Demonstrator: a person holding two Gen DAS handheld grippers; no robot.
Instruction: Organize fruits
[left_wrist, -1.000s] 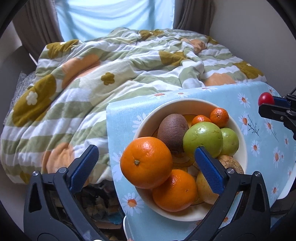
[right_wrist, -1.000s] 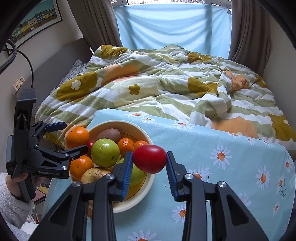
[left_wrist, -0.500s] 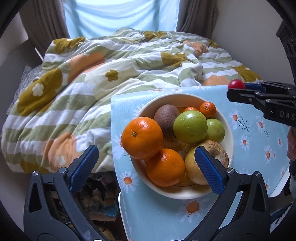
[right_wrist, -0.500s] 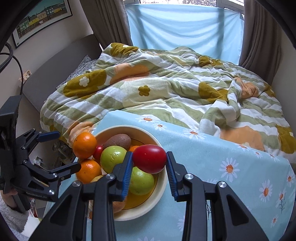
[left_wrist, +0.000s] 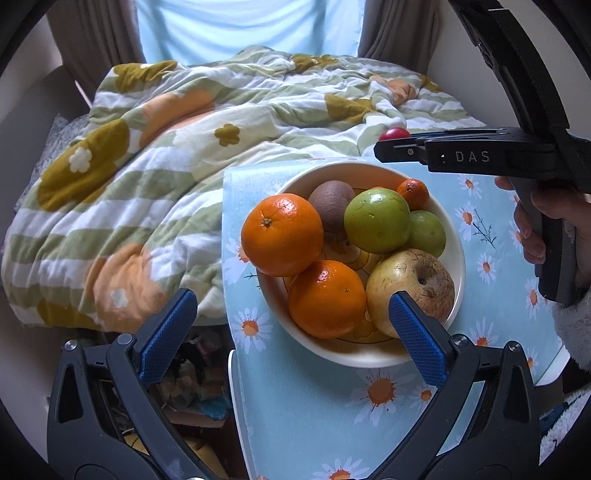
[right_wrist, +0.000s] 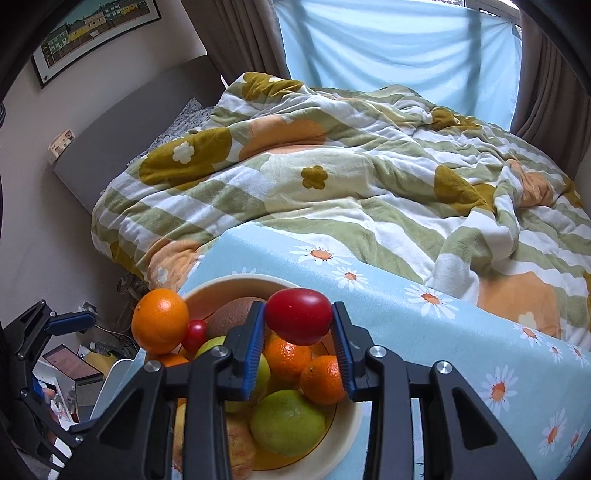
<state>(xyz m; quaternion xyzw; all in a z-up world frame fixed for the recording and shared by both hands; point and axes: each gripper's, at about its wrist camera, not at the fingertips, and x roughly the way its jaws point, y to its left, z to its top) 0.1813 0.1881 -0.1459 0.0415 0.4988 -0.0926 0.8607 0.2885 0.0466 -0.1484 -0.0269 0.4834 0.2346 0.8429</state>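
A cream bowl (left_wrist: 456, 254) on the blue daisy tablecloth holds oranges (left_wrist: 282, 234), a kiwi (left_wrist: 330, 206), green apples (left_wrist: 376, 219) and a yellowish apple (left_wrist: 410, 282). My right gripper (right_wrist: 299, 332) is shut on a red tomato (right_wrist: 298, 321), held above the bowl's (right_wrist: 347, 435) far side; the tomato also shows in the left wrist view (left_wrist: 393, 133). A small red fruit (right_wrist: 195, 334) sits beside an orange (right_wrist: 160, 321) in the bowl. My left gripper (left_wrist: 288, 325) is open and empty, at the bowl's near left edge.
The table (left_wrist: 314, 417) stands against a bed with a green, white and orange flowered blanket (left_wrist: 184, 147). Clutter lies on the floor to the left of the table (left_wrist: 192, 380). A wall rises on the right.
My right gripper has carried the tomato left, over the bowl's far part. My left gripper has pulled back and the bowl now sits further from it.
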